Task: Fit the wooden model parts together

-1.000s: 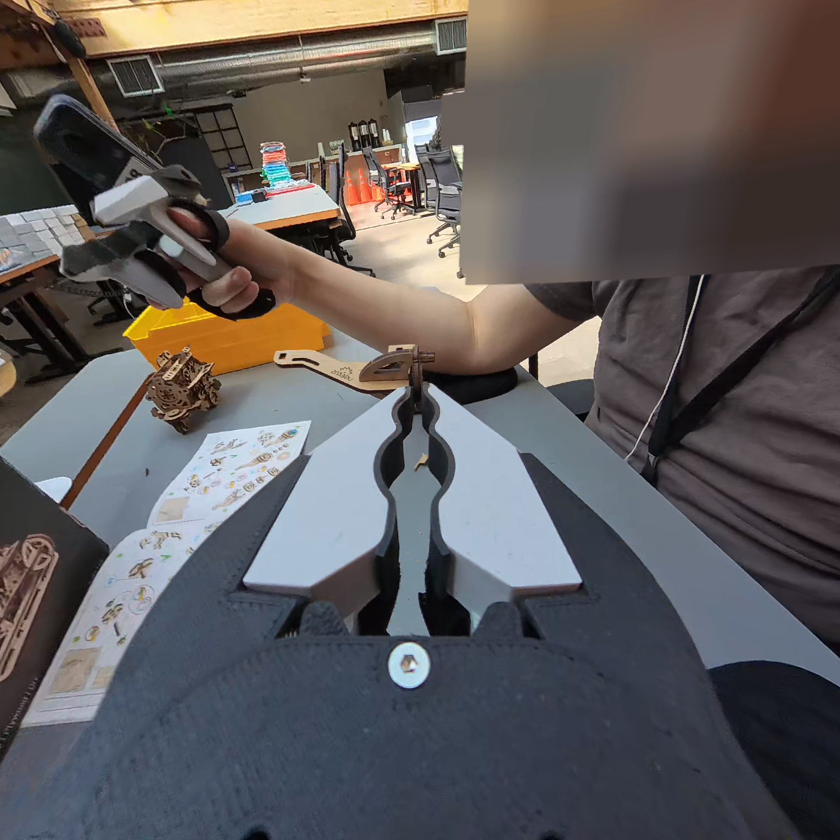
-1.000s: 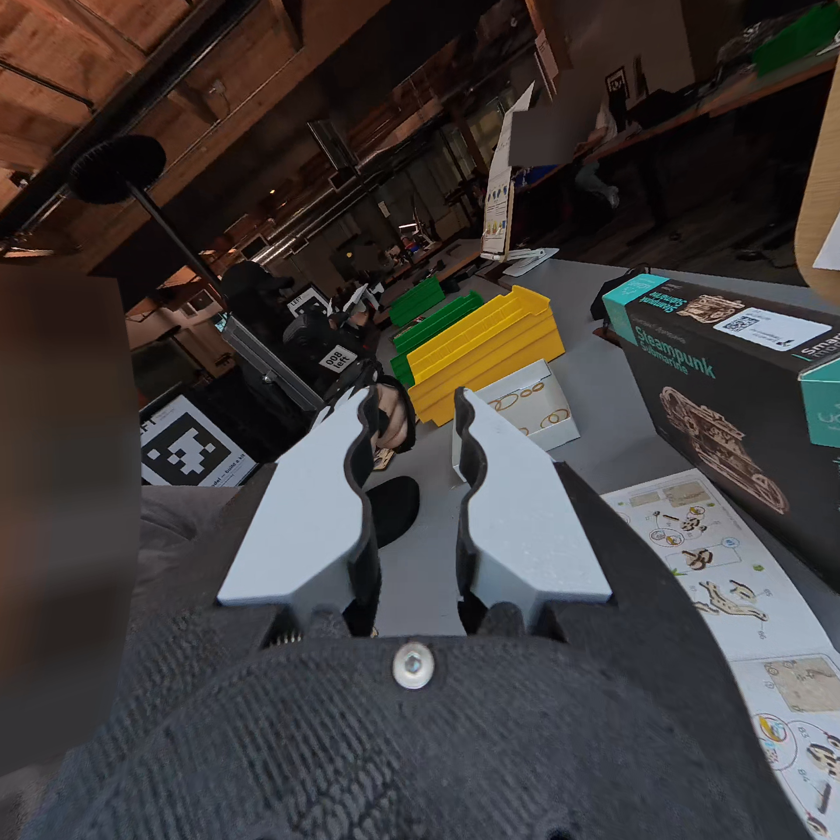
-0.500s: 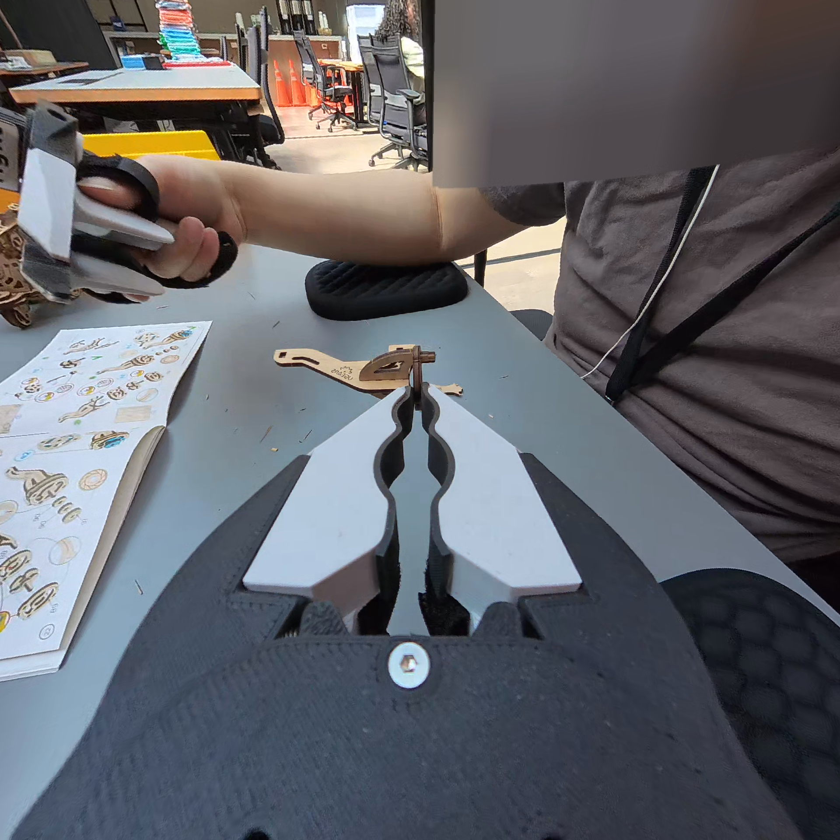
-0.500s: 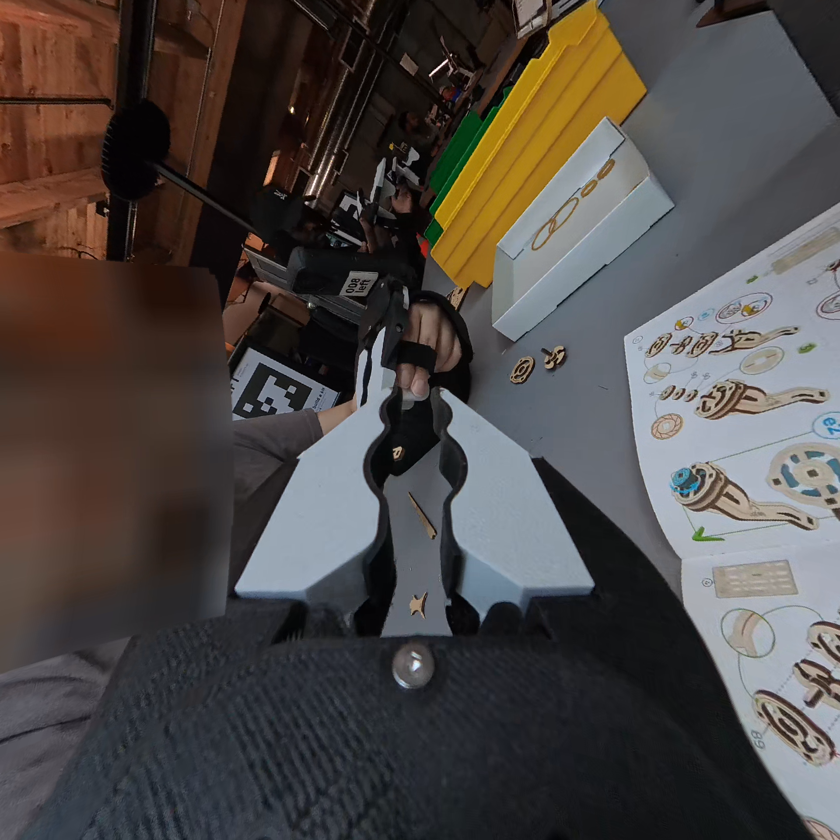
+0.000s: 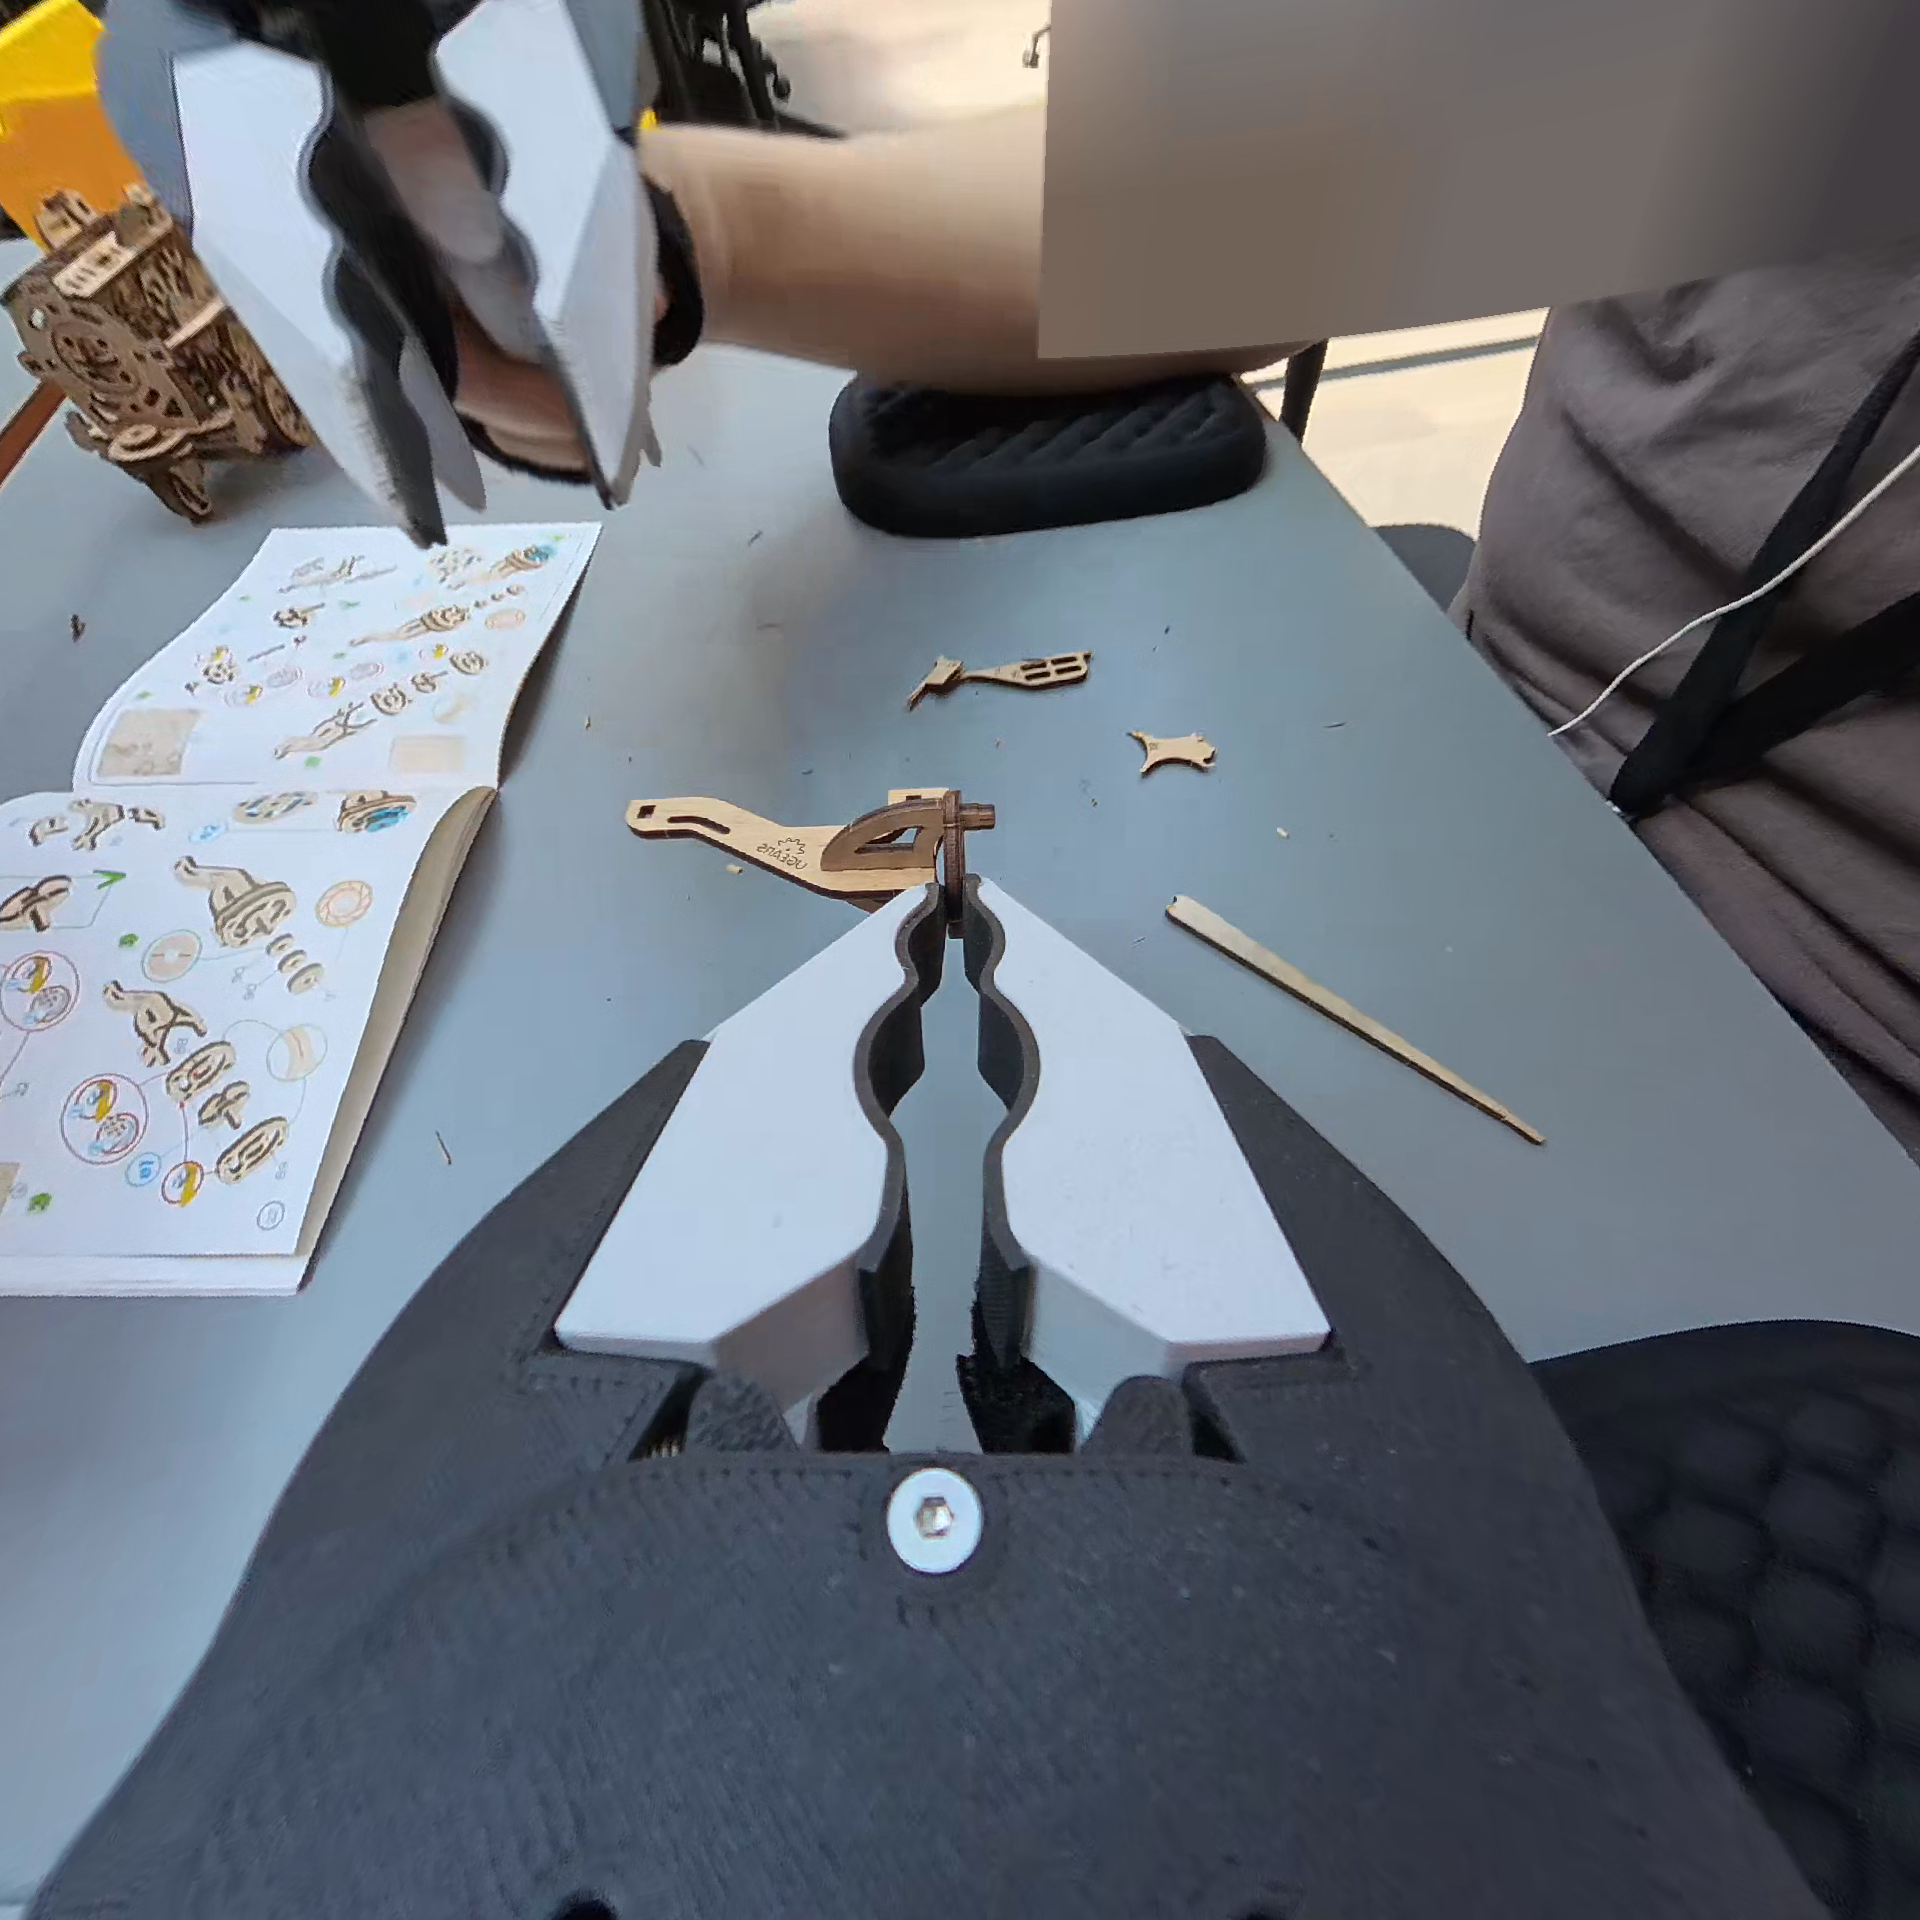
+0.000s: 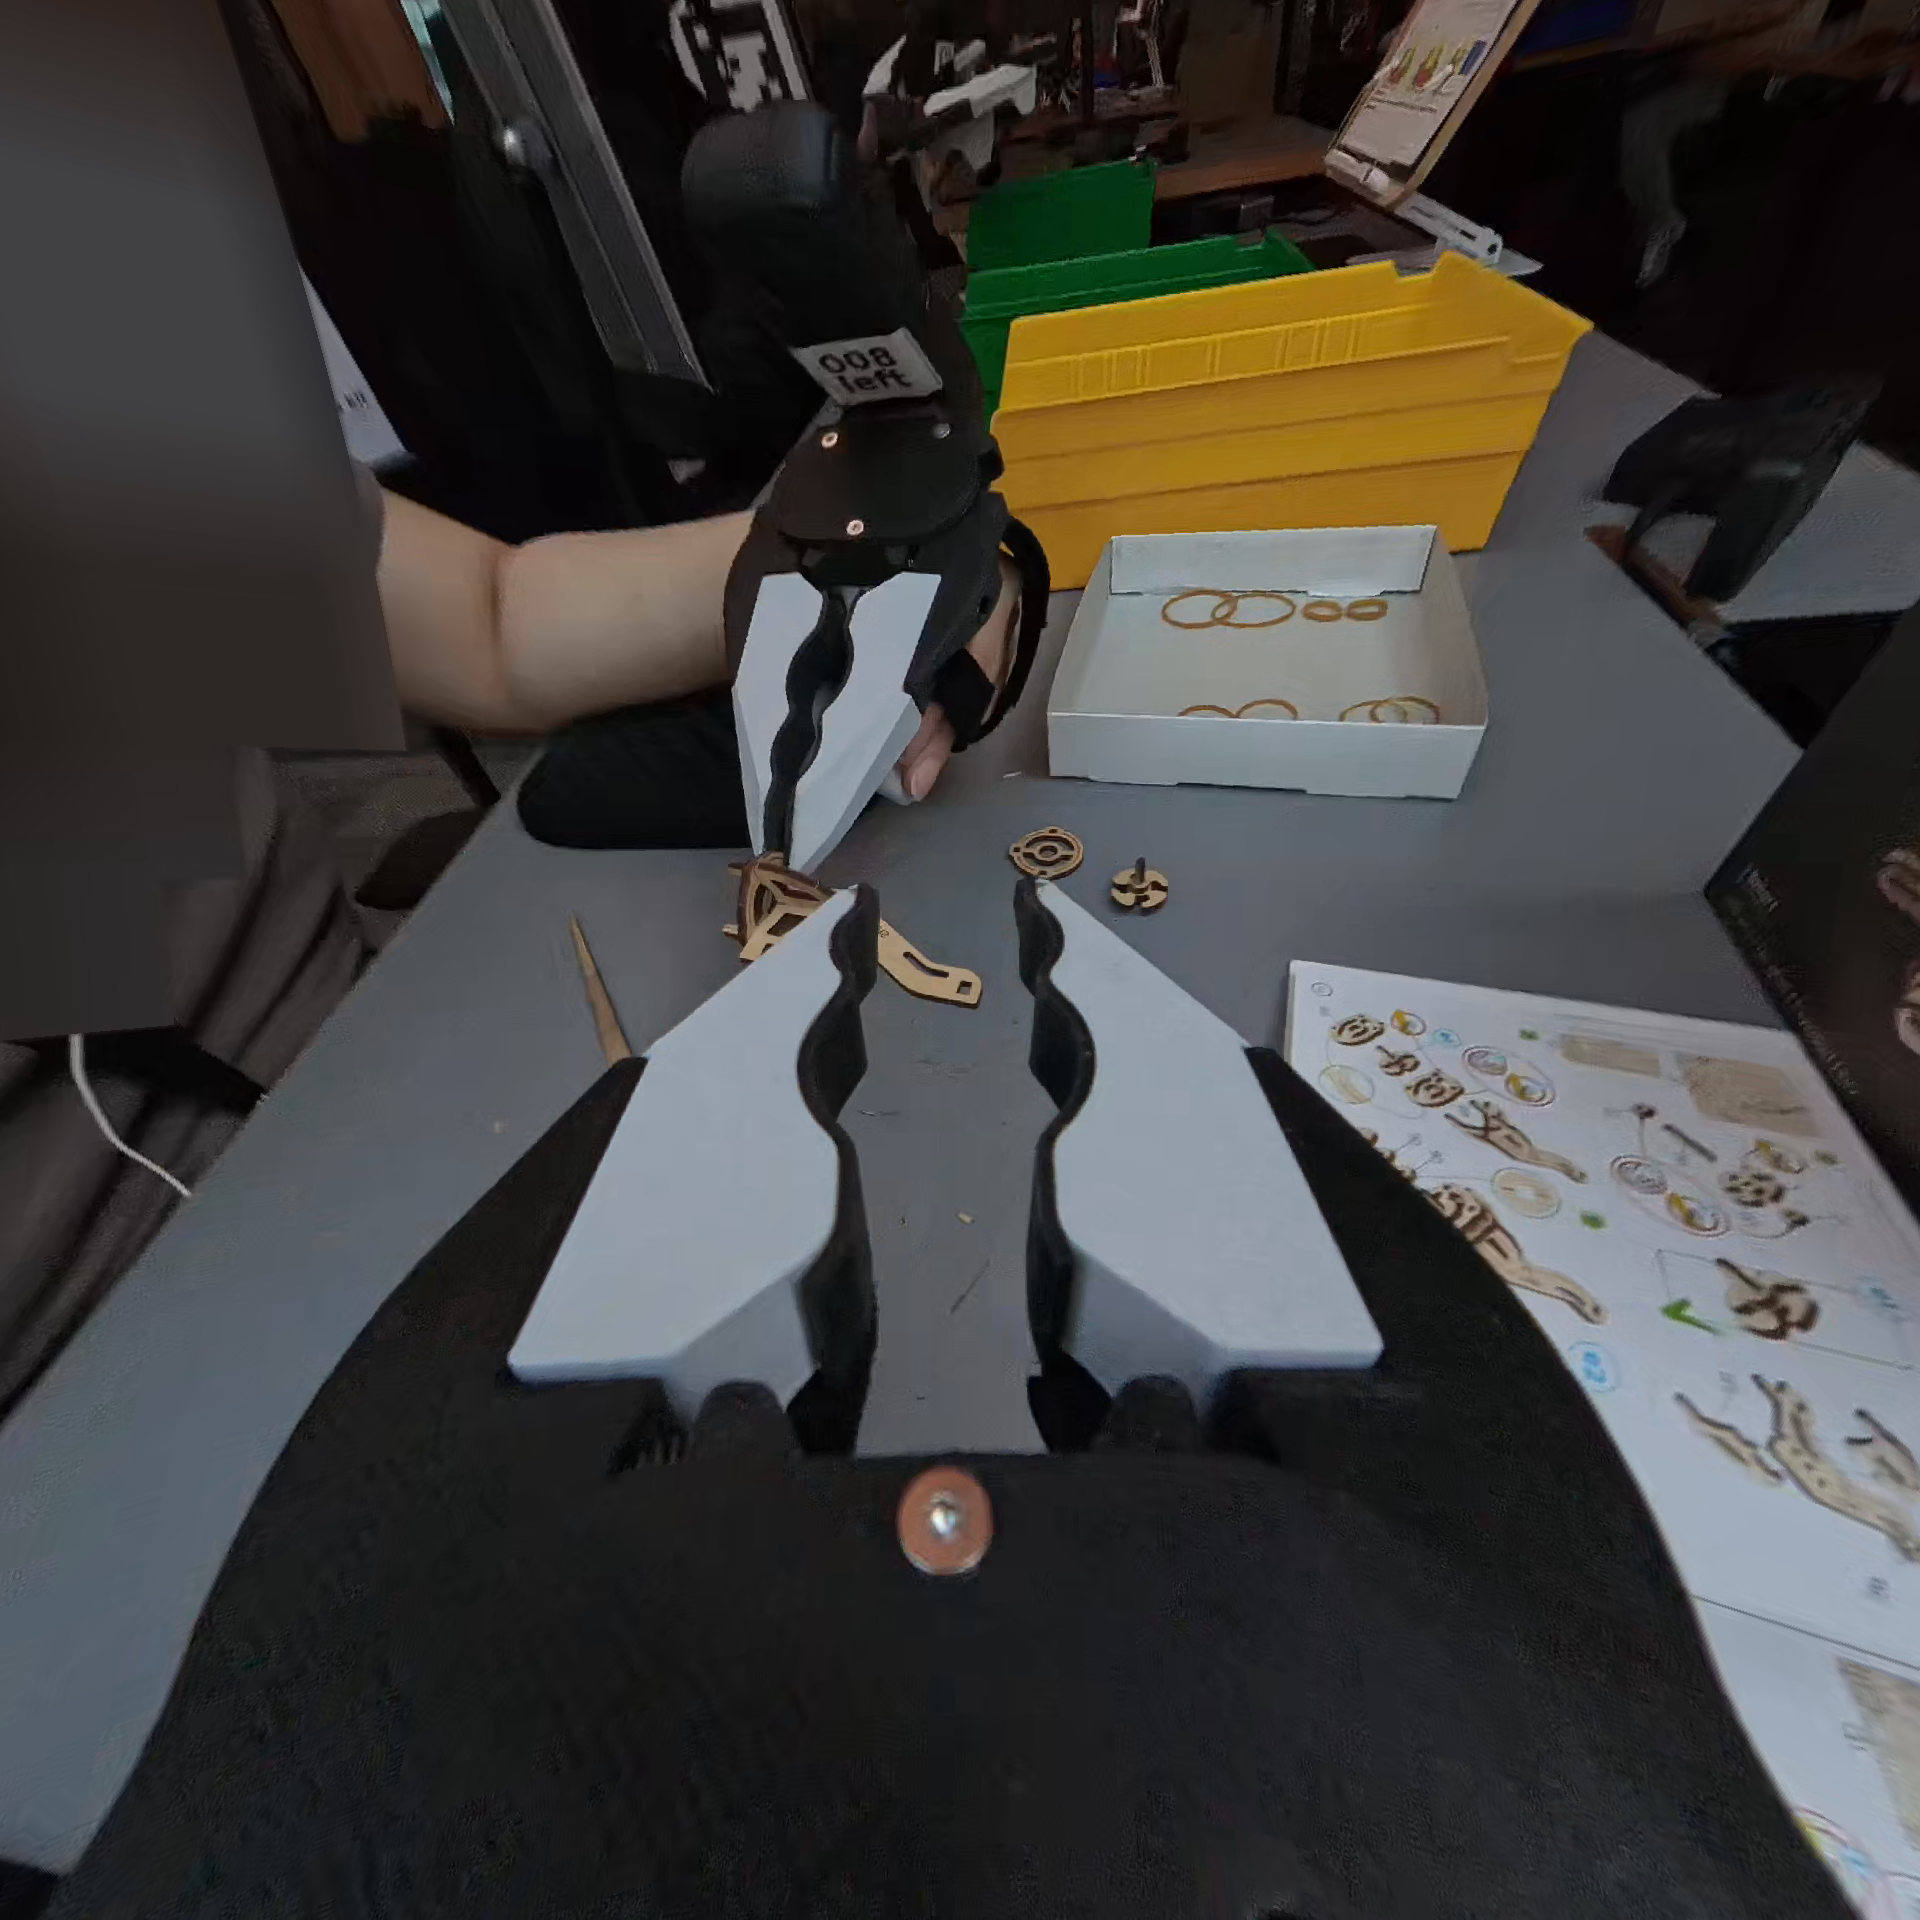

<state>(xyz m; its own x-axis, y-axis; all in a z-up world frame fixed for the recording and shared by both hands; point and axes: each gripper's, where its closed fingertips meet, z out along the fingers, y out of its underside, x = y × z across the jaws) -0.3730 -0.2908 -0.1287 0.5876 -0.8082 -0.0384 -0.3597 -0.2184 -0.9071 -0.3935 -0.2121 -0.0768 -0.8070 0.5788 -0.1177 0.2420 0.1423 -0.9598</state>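
My left gripper (image 5: pixel 951 899) is shut on the pin end of a flat wooden lever assembly (image 5: pixel 810 847), which it holds low over the grey table (image 5: pixel 727 644). In the right wrist view the left gripper (image 6: pixel 790 847) points down at this assembly (image 6: pixel 774 914), whose slotted arm (image 6: pixel 930 971) reaches between my right fingers. My right gripper (image 6: pixel 940 894) is open and empty, with its tips just short of the assembly. In the left wrist view the right gripper (image 5: pixel 525 509) hangs blurred at the upper left. A round wooden gear (image 6: pixel 1046 854) and a small wheel with a pin (image 6: pixel 1139 888) lie just beyond.
An open instruction booklet (image 5: pixel 260 831) (image 6: pixel 1558 1143) lies beside the work spot. A wooden stick (image 5: pixel 1351 1018), small scraps (image 5: pixel 1008 675), a built wooden model (image 5: pixel 135 353) and a black wrist pad (image 5: pixel 1049 447) are on the table. A white tray of rubber bands (image 6: pixel 1434 665), yellow bin (image 6: pixel 1278 416) and dark box (image 6: pixel 1829 935) stand behind. The gap from one gripper's tips to the other's is roughly 10 cm. My right gripper is the nearer one to the built wooden model (image 5: pixel 135 353): about 35 cm, against 40 cm.
My right gripper has swung down from a raised pose to the table and opened wide near the assembly. My left gripper has kept its hold and tilted down toward the table.
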